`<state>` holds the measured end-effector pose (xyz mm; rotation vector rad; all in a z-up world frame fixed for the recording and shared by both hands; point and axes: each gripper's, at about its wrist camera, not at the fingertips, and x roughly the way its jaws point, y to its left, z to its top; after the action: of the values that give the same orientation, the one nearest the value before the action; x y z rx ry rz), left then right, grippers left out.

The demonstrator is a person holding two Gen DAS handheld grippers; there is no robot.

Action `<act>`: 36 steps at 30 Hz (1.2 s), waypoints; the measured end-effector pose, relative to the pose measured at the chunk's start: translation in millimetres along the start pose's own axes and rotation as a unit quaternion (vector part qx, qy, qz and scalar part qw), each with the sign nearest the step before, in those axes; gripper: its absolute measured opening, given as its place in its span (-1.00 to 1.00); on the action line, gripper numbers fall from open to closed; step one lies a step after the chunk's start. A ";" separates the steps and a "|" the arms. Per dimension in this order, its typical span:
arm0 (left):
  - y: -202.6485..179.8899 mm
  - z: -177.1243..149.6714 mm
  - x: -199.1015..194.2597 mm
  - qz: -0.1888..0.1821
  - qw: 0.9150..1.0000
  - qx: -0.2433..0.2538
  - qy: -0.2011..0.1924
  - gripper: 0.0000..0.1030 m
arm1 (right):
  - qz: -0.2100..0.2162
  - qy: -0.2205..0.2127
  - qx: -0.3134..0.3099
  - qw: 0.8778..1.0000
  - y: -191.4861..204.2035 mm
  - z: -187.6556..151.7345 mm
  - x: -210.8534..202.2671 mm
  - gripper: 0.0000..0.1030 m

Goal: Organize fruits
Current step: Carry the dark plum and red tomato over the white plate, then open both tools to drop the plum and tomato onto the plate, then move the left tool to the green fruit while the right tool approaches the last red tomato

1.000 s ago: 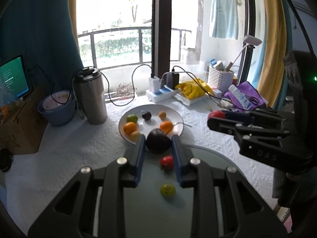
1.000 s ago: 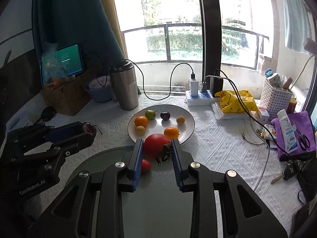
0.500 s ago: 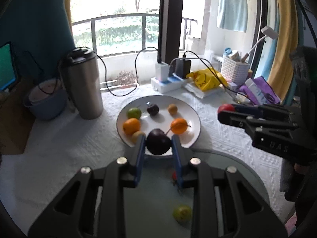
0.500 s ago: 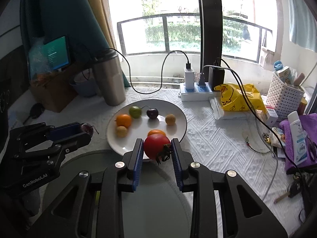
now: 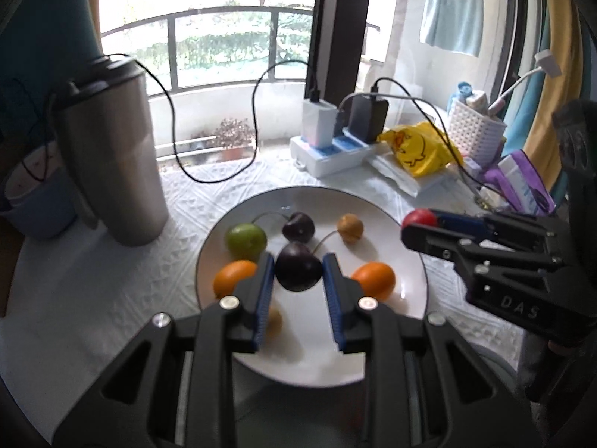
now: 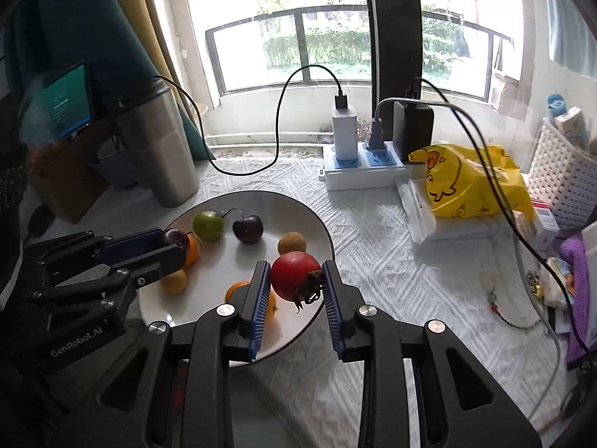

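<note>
Indoors, a bench (image 6: 373, 246) under white textured cloth fronts a balcony window (image 6: 335, 44); left gripper (image 5: 298, 274) jaws clamp a dark plum (image 5: 298, 271), right gripper (image 6: 296, 280) jaws a red tomato (image 6: 294, 275), above a round white plate (image 5: 373, 354).

A home: balcony window (image 6: 335, 48), hanging towel (image 5: 453, 11), cluttered table (image 6: 377, 246).

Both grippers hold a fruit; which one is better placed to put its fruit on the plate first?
Probably left. The left gripper holds its dark cherry over the white plate's middle; the right gripper holds its tomato near the rim.
</note>
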<state>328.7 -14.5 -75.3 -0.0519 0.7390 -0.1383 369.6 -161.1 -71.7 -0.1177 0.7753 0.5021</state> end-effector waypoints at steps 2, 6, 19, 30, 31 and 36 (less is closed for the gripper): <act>-1.6 0.4 5.6 -0.002 1.000 0.002 0.006 -0.46 | -0.003 0.004 -0.001 1.000 -1.2 0.6 8.8 -0.41; -6.7 0.5 17.0 -0.006 1.000 0.008 0.017 -0.46 | -0.004 0.011 0.001 1.000 -4.5 0.0 19.7 -0.41; -2.9 -0.8 18.2 0.010 1.000 -0.004 0.020 -0.26 | -0.015 0.012 0.010 1.000 -7.9 -0.7 19.6 -0.36; -0.7 -7.8 -29.4 0.002 1.000 -0.021 -0.010 0.30 | -0.020 -0.014 0.009 1.000 6.9 -0.8 -22.1 -0.35; -0.6 -8.6 -33.5 0.002 1.000 -0.023 -0.012 0.30 | -0.020 -0.016 0.009 1.000 8.7 -1.4 -25.4 -0.35; 1.2 -14.1 -60.8 0.001 0.999 -0.030 -0.029 0.31 | -0.021 -0.024 0.002 0.999 23.0 -7.5 -46.0 -0.35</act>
<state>274.9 -4.6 -45.3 -0.1109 0.6852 -0.1120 326.1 -161.0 -43.2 -0.1175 0.7248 0.4621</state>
